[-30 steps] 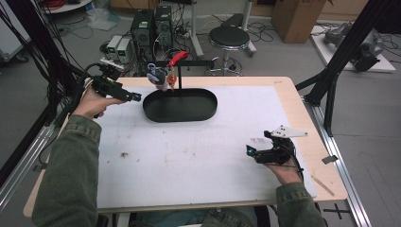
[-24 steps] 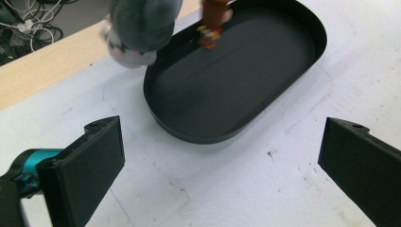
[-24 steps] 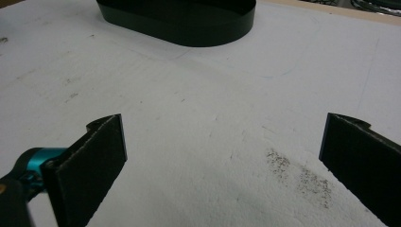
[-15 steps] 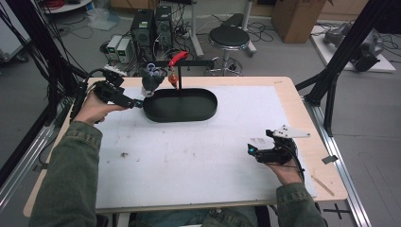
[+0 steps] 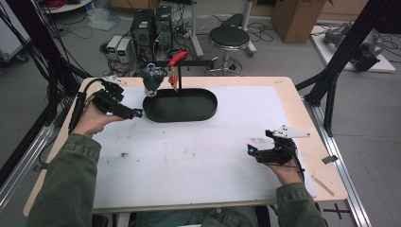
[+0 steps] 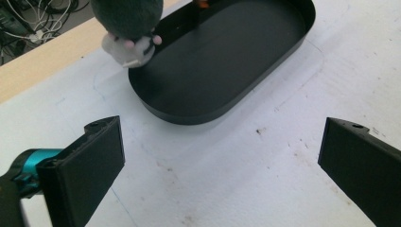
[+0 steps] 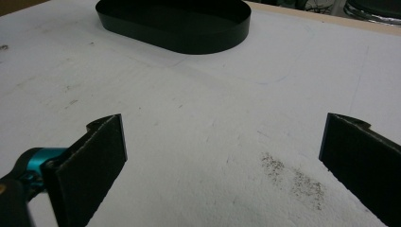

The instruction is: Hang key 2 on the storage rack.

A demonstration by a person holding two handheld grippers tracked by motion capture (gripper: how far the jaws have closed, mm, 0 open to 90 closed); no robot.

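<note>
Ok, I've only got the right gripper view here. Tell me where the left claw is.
Observer: The left claw is at the left end of the black tray, low over the white mat.
Operator: Give me its state.
Observer: Open. The left gripper view shows its jaws wide apart, with bare mat between them.
Operator: Now report anything by the tray that my view cuts off.
Observer: A grey plush toy stands at the tray's far left rim, just ahead of that claw.
</note>
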